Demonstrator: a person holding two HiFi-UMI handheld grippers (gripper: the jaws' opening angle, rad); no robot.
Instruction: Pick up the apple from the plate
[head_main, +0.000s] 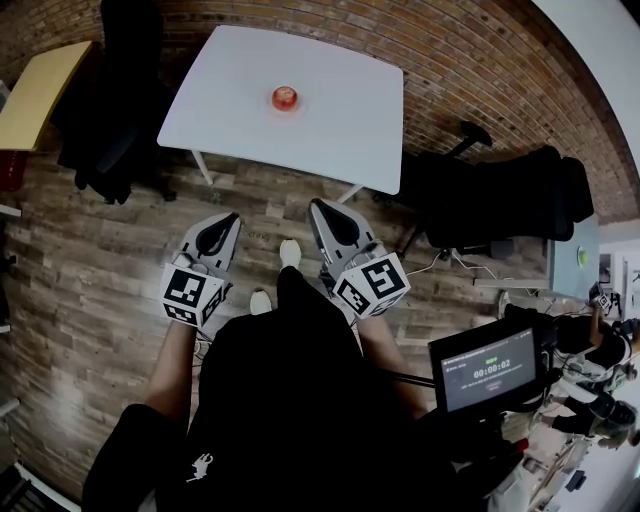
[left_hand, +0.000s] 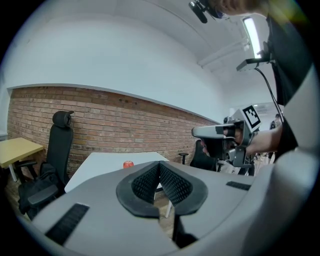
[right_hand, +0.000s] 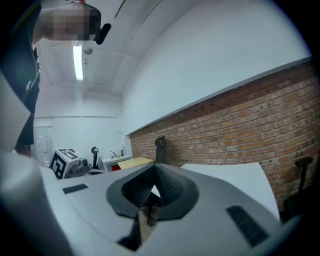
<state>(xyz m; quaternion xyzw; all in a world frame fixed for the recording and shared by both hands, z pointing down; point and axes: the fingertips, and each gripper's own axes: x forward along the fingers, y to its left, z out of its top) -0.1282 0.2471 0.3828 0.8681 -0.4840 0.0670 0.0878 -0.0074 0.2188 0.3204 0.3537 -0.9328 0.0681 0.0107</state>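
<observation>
Apple (head_main: 285, 97) sits near the middle of the white tabletop (head_main: 340, 130); any plate under it is too small to make out. The left tongs (head_main: 233, 218) and right tongs (head_main: 317, 206) are both closed and empty, over the wooden floor (head_main: 90, 260), well short of the tabletop. The approach seems in hand. Next, one pair must reach forward and open around the fruit.

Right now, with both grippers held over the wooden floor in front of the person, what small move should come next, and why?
Probably a step toward the white rectangular table. The small red apple sits mid-table, far beyond the left gripper and right gripper. Both are shut and empty above the wood-plank floor. Opening can wait until closer.
</observation>
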